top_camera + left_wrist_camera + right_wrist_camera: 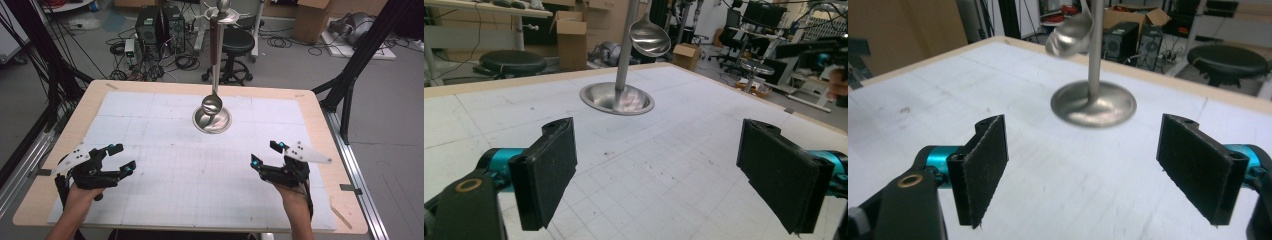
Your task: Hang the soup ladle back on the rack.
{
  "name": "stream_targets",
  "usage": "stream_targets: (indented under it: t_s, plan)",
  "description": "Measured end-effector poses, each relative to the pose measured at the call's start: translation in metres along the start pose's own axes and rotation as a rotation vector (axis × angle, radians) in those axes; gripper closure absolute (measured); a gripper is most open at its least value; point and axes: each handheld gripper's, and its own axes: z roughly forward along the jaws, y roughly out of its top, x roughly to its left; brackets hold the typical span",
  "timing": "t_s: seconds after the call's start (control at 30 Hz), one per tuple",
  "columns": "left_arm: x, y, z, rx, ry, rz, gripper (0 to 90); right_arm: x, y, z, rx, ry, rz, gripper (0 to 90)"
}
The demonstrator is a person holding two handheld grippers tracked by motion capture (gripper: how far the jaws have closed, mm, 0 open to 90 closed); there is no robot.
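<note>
High view: the left gripper (121,158) sits at the lower left of the frame and the right gripper (267,153) at the lower right, both with jaws spread wide and grasping nothing. A metal stand (212,119) is at the upper centre of the table (320,125), with a ladle (212,104) hanging on it.

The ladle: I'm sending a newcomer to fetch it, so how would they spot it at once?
Start at the white gridded mat covering the wooden table. Toward its far middle stands a metal stand with a round dished base. The ladle hangs from the stand's top, shiny bowl just above the base: the only utensil there.
</note>
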Motion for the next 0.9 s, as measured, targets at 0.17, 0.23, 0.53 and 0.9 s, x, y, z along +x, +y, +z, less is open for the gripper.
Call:
stream_targets:
  t_s: [0.17,0.23,0.53,0.9]
  plan:
    - [-0.001,0.000,0.000,0.002,0.001,0.007,16.7,0.002,-0.021,-0.020,-0.022,-0.030,0.021,19.1]
    - [-0.002,-0.001,-0.001,0.005,0.001,0.007,16.7,0.002,-0.027,-0.024,-0.019,-0.045,0.023,18.8]
    - [-0.007,-0.002,-0.001,0.009,-0.008,0.017,16.8,0.006,-0.032,-0.033,-0.040,-0.046,0.034,18.8]
    - [-0.011,-0.004,-0.001,0.011,-0.012,0.014,16.8,0.011,-0.035,-0.031,-0.026,-0.038,0.026,18.8]
